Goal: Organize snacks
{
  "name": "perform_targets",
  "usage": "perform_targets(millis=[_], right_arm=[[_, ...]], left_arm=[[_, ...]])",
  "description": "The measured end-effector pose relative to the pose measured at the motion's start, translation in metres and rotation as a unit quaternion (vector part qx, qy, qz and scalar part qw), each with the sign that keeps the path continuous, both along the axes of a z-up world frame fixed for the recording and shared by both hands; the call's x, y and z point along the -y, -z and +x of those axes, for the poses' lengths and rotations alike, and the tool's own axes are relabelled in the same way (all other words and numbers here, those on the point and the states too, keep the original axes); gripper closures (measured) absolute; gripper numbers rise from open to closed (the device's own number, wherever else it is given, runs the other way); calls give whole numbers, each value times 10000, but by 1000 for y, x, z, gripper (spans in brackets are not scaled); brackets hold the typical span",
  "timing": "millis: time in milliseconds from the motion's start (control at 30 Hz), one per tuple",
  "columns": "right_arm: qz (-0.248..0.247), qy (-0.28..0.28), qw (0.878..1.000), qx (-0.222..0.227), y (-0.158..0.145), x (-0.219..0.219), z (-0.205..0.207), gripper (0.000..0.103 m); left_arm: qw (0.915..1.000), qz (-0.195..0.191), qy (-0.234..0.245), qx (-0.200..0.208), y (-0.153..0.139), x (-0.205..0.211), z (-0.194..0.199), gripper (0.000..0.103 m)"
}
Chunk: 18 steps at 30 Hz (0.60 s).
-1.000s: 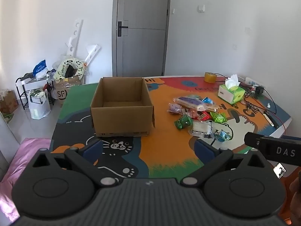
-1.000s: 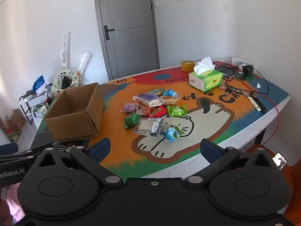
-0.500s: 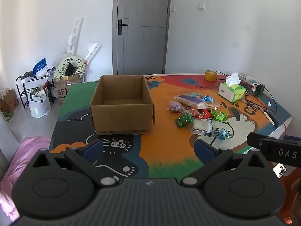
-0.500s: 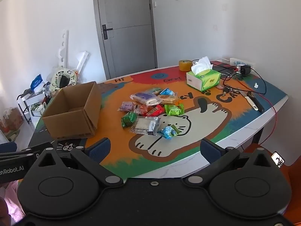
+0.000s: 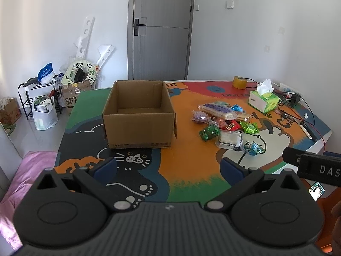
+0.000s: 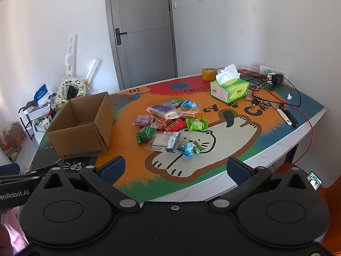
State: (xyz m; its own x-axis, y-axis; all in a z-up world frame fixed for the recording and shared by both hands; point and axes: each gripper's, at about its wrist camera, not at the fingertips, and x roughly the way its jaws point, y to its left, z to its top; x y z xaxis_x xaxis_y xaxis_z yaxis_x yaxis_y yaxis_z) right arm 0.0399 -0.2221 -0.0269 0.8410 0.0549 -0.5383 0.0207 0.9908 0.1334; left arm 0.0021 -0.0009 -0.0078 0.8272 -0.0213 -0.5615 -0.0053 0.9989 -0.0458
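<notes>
We hold both tongs back from the near edge of the table (image 6: 277,147), above it and touching nothing. The left gripper (image 5: 168,166) has its fingers spread wide and empty; the right gripper (image 6: 175,166) likewise, jaws apart with nothing between them.

The snacks (image 6: 170,125) lie in a loose pile on the orange part of the table mat, all outside the cardboard box (image 5: 138,115). The box stands upright, open at the top, and looks empty as far as we can see into it. In the left view it sits almost dead ahead of the left tongs, with the pile off to the right. In the right view the pile is ahead of the right tongs, slightly left of centre, and the box further left.

Judgement: sorting has not begun. The right hand is the nearer one to the pile. Closest to it are the blue wrapped sweet (image 6: 190,148) and the clear-wrapped white packet (image 6: 165,141). The packet's long axis runs roughly across our view, left to right, so a grip across its short side from the near edge seems the easy approach. The box lies to the left of the pile, so a carry would go leftward.

A tissue box (image 6: 229,89), a roll of tape (image 6: 209,74) and cables (image 6: 277,91) lie beyond the pile, well apart from it.
</notes>
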Motion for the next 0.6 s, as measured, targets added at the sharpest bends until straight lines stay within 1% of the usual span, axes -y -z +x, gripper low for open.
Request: perform_targets(millis=[467,600], right_arm=[[-65,-9,10000,-49,1,-2,2,0],[-74,-40,10000,-1,0,-3,1,0]], left_arm=[[9999,-51,-5,-109,8,-4,4,1],[9999,-74,-24,-116,8,-5,3,1]])
